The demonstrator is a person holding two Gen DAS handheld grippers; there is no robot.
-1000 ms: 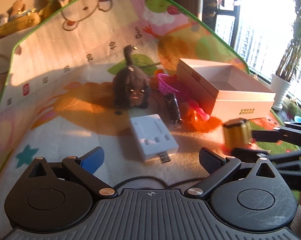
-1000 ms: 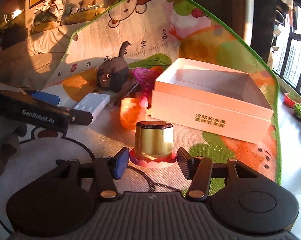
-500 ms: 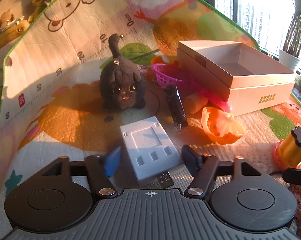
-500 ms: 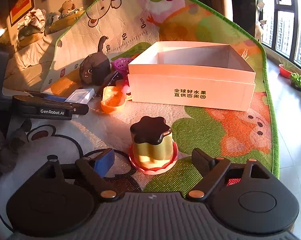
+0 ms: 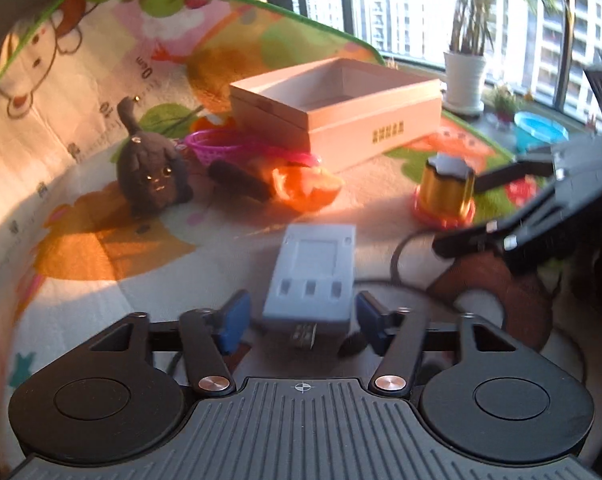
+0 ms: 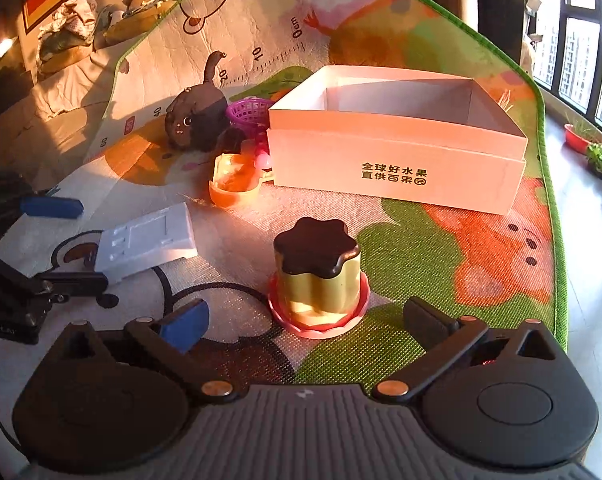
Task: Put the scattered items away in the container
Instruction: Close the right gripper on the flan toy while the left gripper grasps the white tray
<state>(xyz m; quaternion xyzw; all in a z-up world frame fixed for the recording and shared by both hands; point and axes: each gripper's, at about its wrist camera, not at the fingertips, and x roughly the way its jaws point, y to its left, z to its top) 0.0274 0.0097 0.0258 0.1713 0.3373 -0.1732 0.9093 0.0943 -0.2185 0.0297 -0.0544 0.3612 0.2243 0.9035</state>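
I have the left gripper [image 5: 301,322] low over the colourful cartoon play mat [image 6: 441,256], its jaws set either side of the near end of the flat white plastic charger with a metal plug [image 5: 315,276]; they have just been opening a little again, and I see a gap between each blue pad and the charger's sides, so nothing is pinched yet. The right gripper [image 6: 305,324] has just been opening too and now stands spread wide, with the yellow toy pudding with a dark brown scalloped top on a pink frilled base [image 6: 319,276] upright on the mat just ahead of its fingertips, not touched by either. The open pale cardboard box with printed characters on its side [image 6: 397,152] sits toward the mat's far right corner, and what I can see of its inside looks bare, so I judge the tidying has barely begun. Everything else is out on the mat: the dark plush cat toy [image 6: 199,118] toward the far left edge, a purple plastic toy basket [image 6: 249,112] between the cat and the box, a translucent orange plastic cup lying on its side [image 6: 233,184] just beside the box's near left corner, and a dark stick-shaped item [image 5: 239,180] by the cup that I cannot identify. I reckon the charger and the pudding are the two pieces lined up to go first, one per hand.
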